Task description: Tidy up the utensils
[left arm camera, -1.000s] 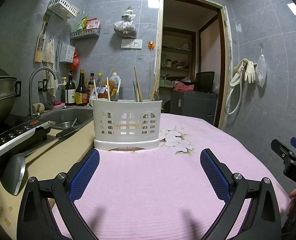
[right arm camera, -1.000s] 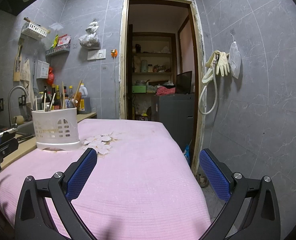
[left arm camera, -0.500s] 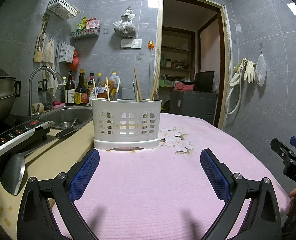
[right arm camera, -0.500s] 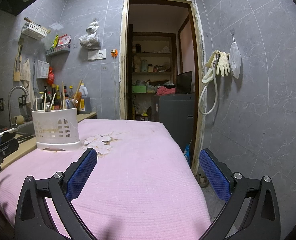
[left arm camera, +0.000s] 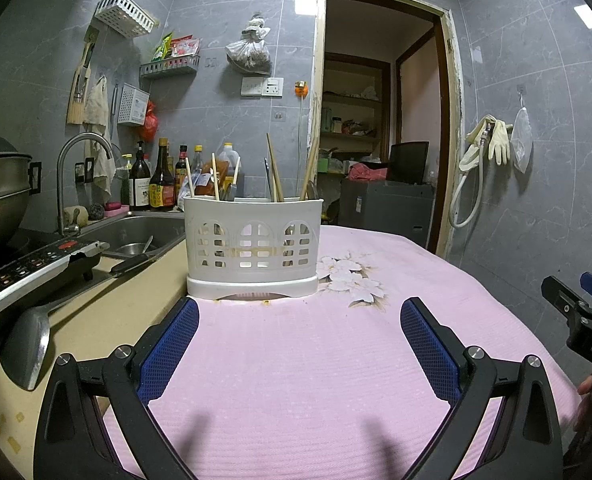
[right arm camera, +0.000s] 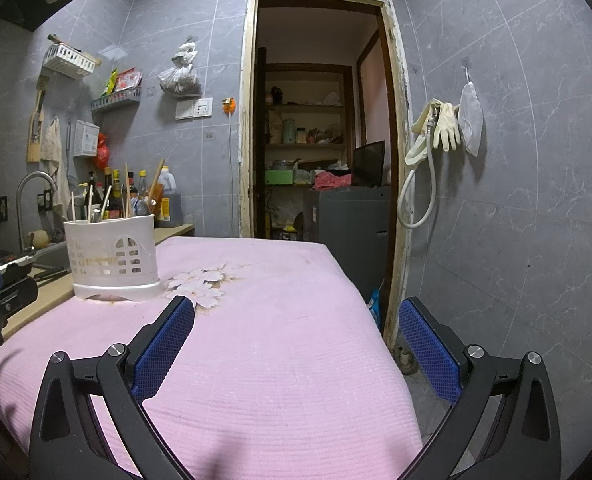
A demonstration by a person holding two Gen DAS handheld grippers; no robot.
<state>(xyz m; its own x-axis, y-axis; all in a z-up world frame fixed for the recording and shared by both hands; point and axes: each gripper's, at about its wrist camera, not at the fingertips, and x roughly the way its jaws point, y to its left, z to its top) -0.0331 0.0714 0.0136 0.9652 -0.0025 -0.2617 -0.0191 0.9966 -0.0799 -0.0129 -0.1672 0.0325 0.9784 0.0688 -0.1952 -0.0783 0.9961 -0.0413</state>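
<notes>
— White plastic holder point(left arm camera: 252, 243) sits on the pink table point(left arm camera: 315, 380), chopsticks point(left arm camera: 274, 168) poking up.
— Both grippers' jaws gape wide, empty. The sticks look light, stiff, slippery — pinch one near its top.

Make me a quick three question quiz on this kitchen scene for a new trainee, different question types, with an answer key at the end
1. True or false: the left gripper is shut on a chopstick.
2. Multiple choice: the white utensil holder stands on A) the sink's rim, B) the pink cloth, C) the stove.
3. Fill in: the ladle lies on the ____ to the left of the pink cloth.

Key:
1. False; both it and the right gripper are open and hold nothing.
2. B; it stands upright near the cloth's left edge with chopsticks sticking out of it.
3. Counter.
</notes>
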